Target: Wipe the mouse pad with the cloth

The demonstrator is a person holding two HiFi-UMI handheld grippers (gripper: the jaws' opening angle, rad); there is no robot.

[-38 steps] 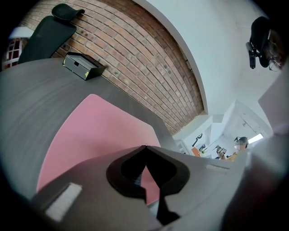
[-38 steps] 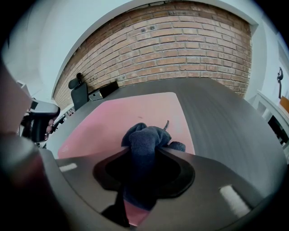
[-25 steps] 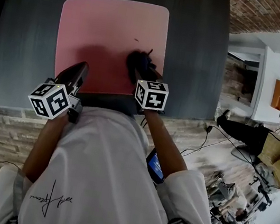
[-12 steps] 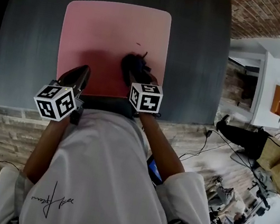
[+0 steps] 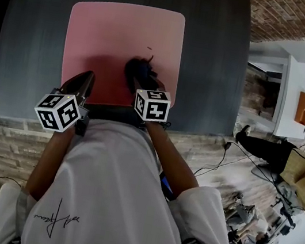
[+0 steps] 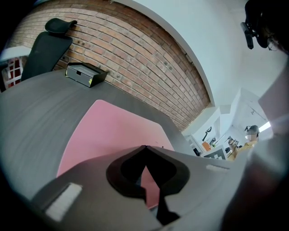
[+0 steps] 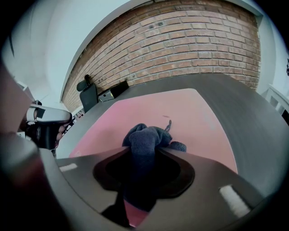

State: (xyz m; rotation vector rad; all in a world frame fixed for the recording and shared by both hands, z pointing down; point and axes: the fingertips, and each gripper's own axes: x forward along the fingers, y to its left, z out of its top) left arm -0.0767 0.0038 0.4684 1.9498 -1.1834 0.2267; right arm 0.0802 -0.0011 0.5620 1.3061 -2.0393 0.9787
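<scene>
On the grey worktop [image 5: 210, 58] the pink mouse pad [image 5: 115, 36] lay flat, with a dark cloth [image 5: 137, 69] bunched on its surface toward 5 o'clock. The right tool [image 7: 143, 151] was clamped on that cloth: a thick fold ran back between its jaws while the rest of the wad spilled forward onto the pad. The left tool [image 6: 145, 146] had its jaws together with nothing between them, and its tip sat at the pad's 7 o'clock corner, apparently steadying it, though actual contact could not be confirmed.

Wiping looked to be under way rather than finished. The cloth sat on the near right part of the pad, and the far half and the left side showed no sign either way of having been covered. The pad's colour was even, so no cleaned area could be told from an uncleaned one. A small speck [image 5: 150, 48] lay on the pad just beyond the cloth, at its 1 o'clock; I judged that it had yet to be swept off.

The pad's near edge was hidden behind both tools and the person's white shirt [image 5: 106, 186]. How hard the cloth pressed down was not visible. The speck was too small to tell dirt from lint. A black box [image 6: 86, 74] sat at the worktop's 11 o'clock corner, well apart from the pad.
</scene>
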